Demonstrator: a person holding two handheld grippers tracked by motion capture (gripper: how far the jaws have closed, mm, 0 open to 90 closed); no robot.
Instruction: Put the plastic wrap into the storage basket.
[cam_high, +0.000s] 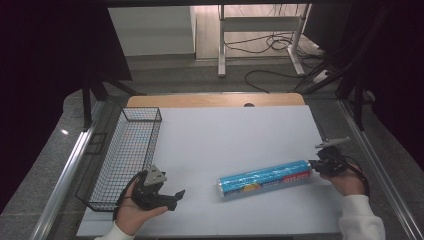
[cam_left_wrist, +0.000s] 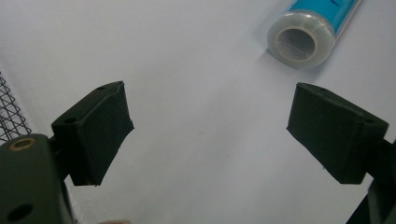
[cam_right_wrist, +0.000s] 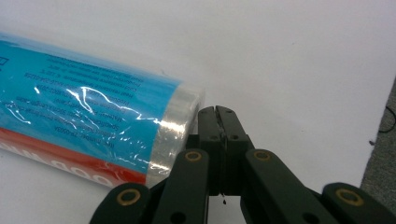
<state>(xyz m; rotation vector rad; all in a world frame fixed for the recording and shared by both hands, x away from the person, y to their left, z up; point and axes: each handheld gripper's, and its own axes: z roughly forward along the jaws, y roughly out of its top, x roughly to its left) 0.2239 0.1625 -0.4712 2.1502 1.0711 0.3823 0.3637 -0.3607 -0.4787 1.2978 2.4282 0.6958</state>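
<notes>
**Closed right gripper sat at the end of the cling-film roll, left gripper gaped wide**

Nearest the camera in the high view, at the lower left of the frame, the left gripper (cam_high: 176, 196) lay in the person's left hand (cam_high: 131, 212) low over the white table top (cam_high: 235, 135), its jaws spread wide with nothing between them. In the left gripper view the two black pads (cam_left_wrist: 100, 130) stood far apart over bare white surface, and the roll's open cardboard-cored end showed at the upper right, well apart from them.

At the lower right of the high view the right hand (cam_high: 347, 184), in a white sleeve (cam_high: 361, 220), held the right gripper (cam_high: 313, 164). Its jaws were clenched together with nothing held between them, as the right gripper view showed, the closed tips sitting just beside the clear-wrapped end of the roll; whether they touched it could not be told.

The roll of cling film (cam_high: 266, 178), blue with a red band, lay on its side across the lower middle of the high view, slanting up toward the right.

Farther back, along the left edge of the table, stood a black wire basket (cam_high: 129, 150). Beyond the table, cables (cam_high: 272, 42) trailed over the floor at the top of the frame.
</notes>
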